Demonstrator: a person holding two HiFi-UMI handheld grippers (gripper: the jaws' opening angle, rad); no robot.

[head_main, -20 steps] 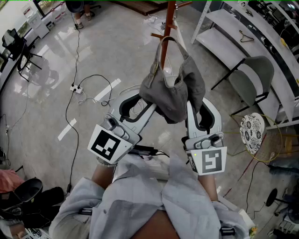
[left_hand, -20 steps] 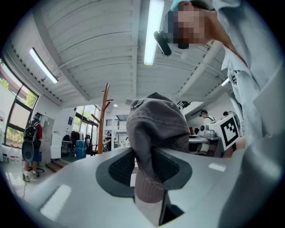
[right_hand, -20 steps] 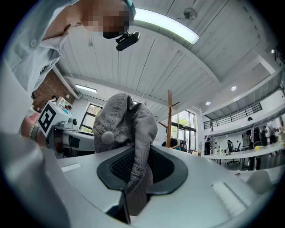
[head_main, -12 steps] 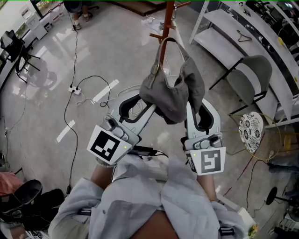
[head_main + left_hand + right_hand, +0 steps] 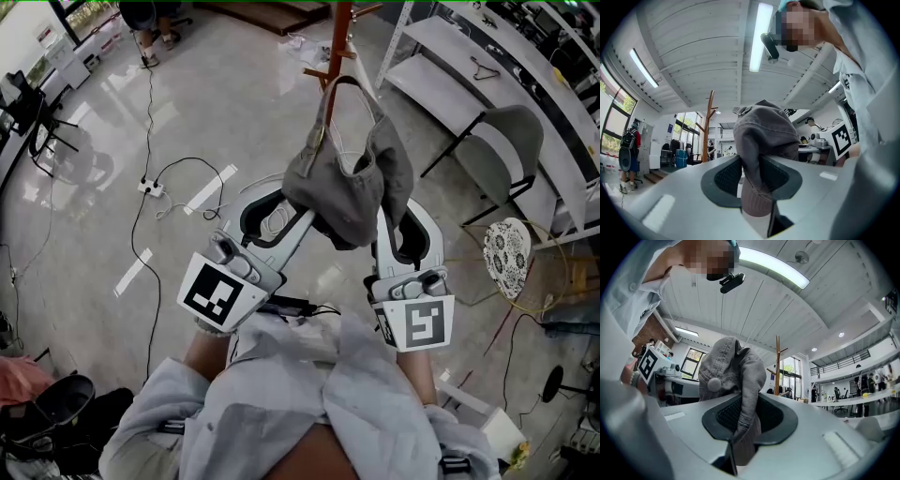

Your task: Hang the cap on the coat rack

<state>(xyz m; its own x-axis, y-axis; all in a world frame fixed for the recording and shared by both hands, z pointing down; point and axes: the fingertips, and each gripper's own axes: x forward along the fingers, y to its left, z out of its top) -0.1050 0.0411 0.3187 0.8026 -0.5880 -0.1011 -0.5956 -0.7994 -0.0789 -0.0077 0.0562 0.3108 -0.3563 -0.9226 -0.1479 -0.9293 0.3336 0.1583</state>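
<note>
A grey cap [image 5: 347, 183] hangs between my two grippers at chest height, its strap loop [image 5: 352, 84] standing up just in front of the wooden coat rack [image 5: 339, 37]. My left gripper [image 5: 286, 197] is shut on the cap's left side; in the left gripper view the cap's fabric [image 5: 764, 136] runs down between the pads. My right gripper [image 5: 398, 206] is shut on the right side, with a fold of the cap [image 5: 731, 369] pinched between its jaws. The rack [image 5: 708, 122] stands ahead in both gripper views, the rack's post [image 5: 777, 364] just right of the cap.
A white shelf unit [image 5: 469, 75] and a grey folding chair [image 5: 506, 150] stand to the right of the rack. A round patterned stool [image 5: 506, 258] is by the chair. Cables and a power strip [image 5: 150, 185] lie on the floor at left. A person [image 5: 150, 19] sits at the far back.
Both grippers keep the cap in nearly the same place before the rack. Only the floor and furniture behind have drifted a little in the picture.
</note>
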